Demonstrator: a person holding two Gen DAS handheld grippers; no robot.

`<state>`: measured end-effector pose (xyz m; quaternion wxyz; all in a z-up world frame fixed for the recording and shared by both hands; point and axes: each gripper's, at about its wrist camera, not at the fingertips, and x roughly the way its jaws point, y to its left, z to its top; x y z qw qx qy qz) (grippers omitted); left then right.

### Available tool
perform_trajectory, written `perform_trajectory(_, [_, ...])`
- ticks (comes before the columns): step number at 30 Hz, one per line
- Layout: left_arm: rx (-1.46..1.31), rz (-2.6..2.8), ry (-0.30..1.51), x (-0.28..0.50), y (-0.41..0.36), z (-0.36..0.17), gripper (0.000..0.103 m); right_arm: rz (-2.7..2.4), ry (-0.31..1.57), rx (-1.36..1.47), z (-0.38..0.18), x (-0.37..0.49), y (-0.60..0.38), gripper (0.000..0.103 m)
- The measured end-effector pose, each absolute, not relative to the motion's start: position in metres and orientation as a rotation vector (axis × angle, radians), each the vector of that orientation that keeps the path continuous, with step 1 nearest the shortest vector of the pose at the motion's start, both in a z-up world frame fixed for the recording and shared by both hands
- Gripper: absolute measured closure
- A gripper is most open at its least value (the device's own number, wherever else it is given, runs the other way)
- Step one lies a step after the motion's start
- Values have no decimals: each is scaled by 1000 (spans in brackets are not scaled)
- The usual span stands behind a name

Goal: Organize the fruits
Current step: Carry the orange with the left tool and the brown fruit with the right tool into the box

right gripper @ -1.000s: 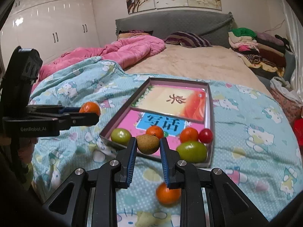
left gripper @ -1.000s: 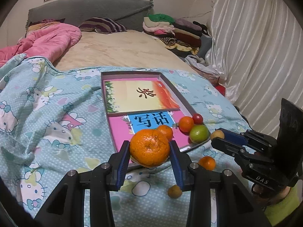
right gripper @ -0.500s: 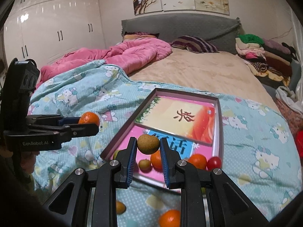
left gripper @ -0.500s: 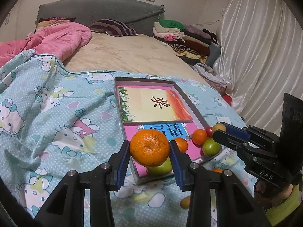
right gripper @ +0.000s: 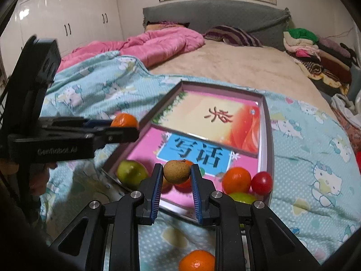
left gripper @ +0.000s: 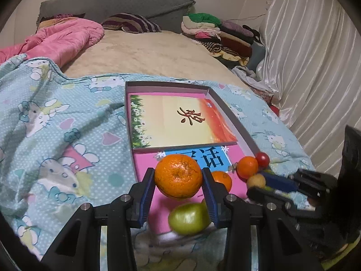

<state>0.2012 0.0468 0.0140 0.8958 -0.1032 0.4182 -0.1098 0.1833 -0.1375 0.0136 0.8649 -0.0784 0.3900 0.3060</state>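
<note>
Tools clamp orange (left gripper: 178, 175) and brown fruit (right gripper: 176, 171) above box's (right gripper: 267, 135) crowded near edge.

bed (left gripper: 158, 52) | grey headboard (right gripper: 214, 15) | white wardrobe (right gripper: 67, 18) | white curtain (left gripper: 315, 67)

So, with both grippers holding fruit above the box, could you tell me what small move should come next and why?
Probably lower the left gripper onto the box's bare pink floor and release: its orange hangs clamped just above the box.
</note>
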Motion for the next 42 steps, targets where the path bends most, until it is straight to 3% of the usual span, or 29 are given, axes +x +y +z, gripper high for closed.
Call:
perform_trajectory(17, [-202,-226,947,218,35,-22,62,654,887,-189,-9,186,-133,78])
perform_trajectory(35, [-197,-232,968,225,35,-23,62,645,924,-184,-19,192,-131,78])
perform_trajectory(42, [-197,-263,1002,230,30,-26,61,644,923,-164,-17,193,-135,70])
